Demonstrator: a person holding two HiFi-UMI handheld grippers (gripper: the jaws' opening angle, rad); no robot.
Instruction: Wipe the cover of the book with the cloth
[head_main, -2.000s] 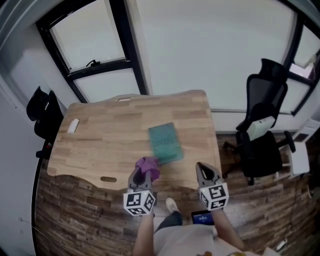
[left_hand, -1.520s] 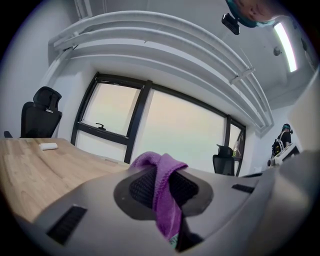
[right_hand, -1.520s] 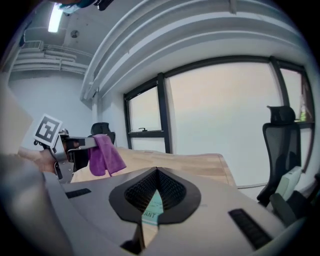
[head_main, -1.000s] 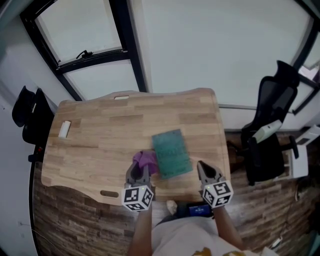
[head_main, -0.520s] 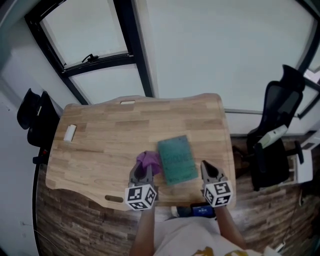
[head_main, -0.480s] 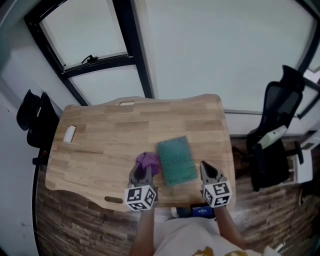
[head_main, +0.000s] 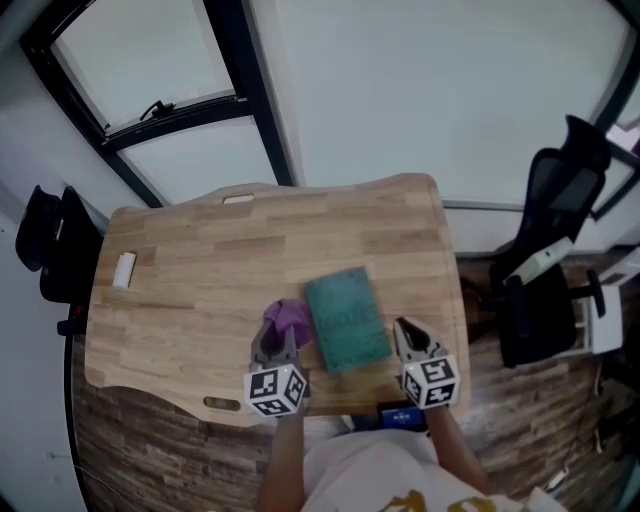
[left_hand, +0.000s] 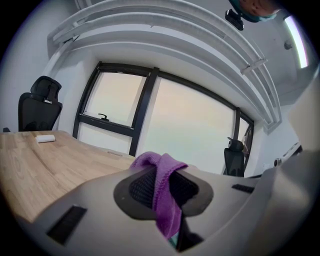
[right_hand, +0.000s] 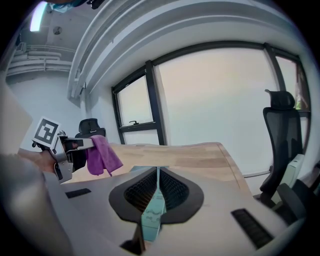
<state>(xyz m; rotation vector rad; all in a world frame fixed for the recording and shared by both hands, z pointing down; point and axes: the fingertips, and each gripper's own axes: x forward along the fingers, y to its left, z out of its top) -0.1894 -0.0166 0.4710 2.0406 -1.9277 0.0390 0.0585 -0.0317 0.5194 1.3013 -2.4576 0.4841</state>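
Left claw (left_hand: 162, 190) pinches purple cloth (left_hand: 159, 164) beside teal book (head_main: 346, 318), print illegible.

Light wooden table (head_main: 200, 270), wavy front edge, one slot cut-out (head_main: 220, 403) near the front rim. Small white block (head_main: 124, 270) lies at its left end. Black office chair (head_main: 545, 290) stands to the right, another black chair (head_main: 45, 250) to the left. Black-framed window (head_main: 235, 90) behind. Dark plank floor (head_main: 150, 450).

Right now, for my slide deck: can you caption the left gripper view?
Left gripper shut on a purple cloth, wooden desk and black-framed window beyond.
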